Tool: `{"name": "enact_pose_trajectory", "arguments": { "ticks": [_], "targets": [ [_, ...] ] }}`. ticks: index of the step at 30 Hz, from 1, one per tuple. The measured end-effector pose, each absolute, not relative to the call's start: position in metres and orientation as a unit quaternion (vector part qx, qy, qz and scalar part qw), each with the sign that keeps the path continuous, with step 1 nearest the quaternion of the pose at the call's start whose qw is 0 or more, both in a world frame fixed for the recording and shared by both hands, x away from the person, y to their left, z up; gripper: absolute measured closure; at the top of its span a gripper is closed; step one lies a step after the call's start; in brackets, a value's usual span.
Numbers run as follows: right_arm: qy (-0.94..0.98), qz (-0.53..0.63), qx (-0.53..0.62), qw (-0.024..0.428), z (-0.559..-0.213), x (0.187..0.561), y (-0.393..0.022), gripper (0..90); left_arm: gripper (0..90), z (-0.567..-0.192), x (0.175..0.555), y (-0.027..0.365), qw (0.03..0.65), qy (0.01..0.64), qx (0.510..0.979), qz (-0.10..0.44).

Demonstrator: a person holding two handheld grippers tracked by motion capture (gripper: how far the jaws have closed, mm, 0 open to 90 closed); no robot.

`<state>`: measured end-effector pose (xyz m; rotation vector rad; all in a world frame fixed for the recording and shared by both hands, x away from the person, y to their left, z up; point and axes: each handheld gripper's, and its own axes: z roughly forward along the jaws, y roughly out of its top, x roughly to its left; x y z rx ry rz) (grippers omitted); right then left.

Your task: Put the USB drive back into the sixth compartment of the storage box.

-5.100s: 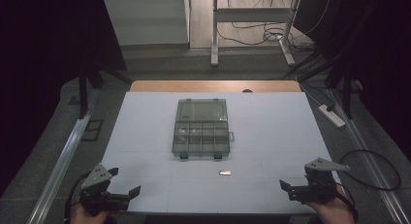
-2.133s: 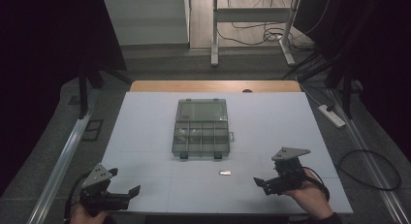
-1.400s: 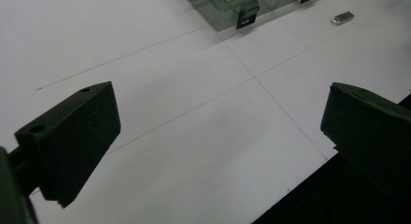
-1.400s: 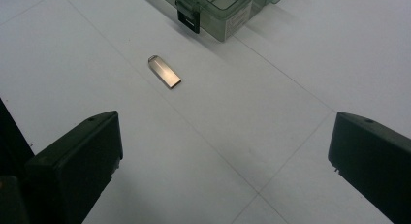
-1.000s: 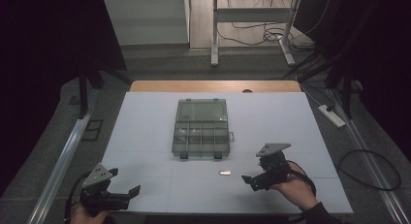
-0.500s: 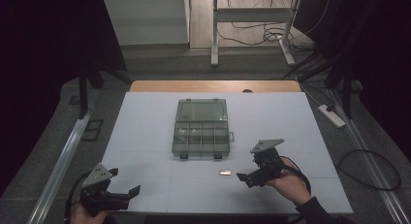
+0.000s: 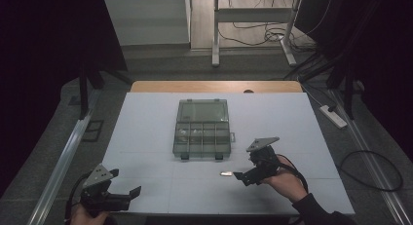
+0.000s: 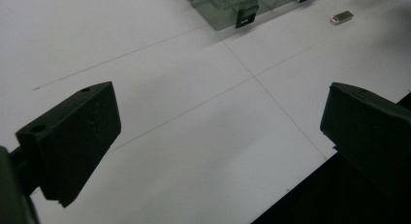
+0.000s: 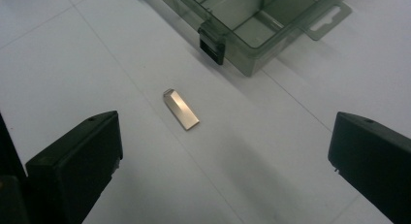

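A small flat metal piece point(image 7: 226, 174) point(image 9: 181, 109) point(image 8: 341, 16) lies on the white table just in front of a clear compartment box point(image 7: 202, 129) point(image 9: 252, 20) point(image 8: 242, 3) whose lid stands open. My right gripper point(image 7: 242, 177) point(image 9: 218, 156) is open, low over the table, its jaws pointing at the metal piece from the right with the piece a little ahead of them. Open as well, my left gripper point(image 7: 129, 196) point(image 8: 218, 136) rests at the table's front left corner with nothing between its jaws.
The white table point(image 7: 146, 132) ends in a front edge close under the left gripper. A power strip point(image 7: 333, 116) lies on the floor to the right, with cables point(image 7: 370, 171) beyond the table's right side.
My right gripper has moved left from the table's front right corner toward the metal piece. The left gripper, the box and the piece have stayed put.
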<state>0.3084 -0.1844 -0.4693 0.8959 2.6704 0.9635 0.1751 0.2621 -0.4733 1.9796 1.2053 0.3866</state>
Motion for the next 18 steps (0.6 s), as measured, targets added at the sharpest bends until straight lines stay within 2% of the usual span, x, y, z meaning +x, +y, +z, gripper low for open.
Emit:
{"name": "enact_pose_trajectory", "arguments": {
  "ticks": [18],
  "targets": [
    [0.912, 0.298, 0.273, 0.071, -0.479, 0.315, -0.164, 0.0, 0.8, -0.473, 0.175, 0.262, 0.384, 0.471, 0.779, 0.153]
  ]
}}
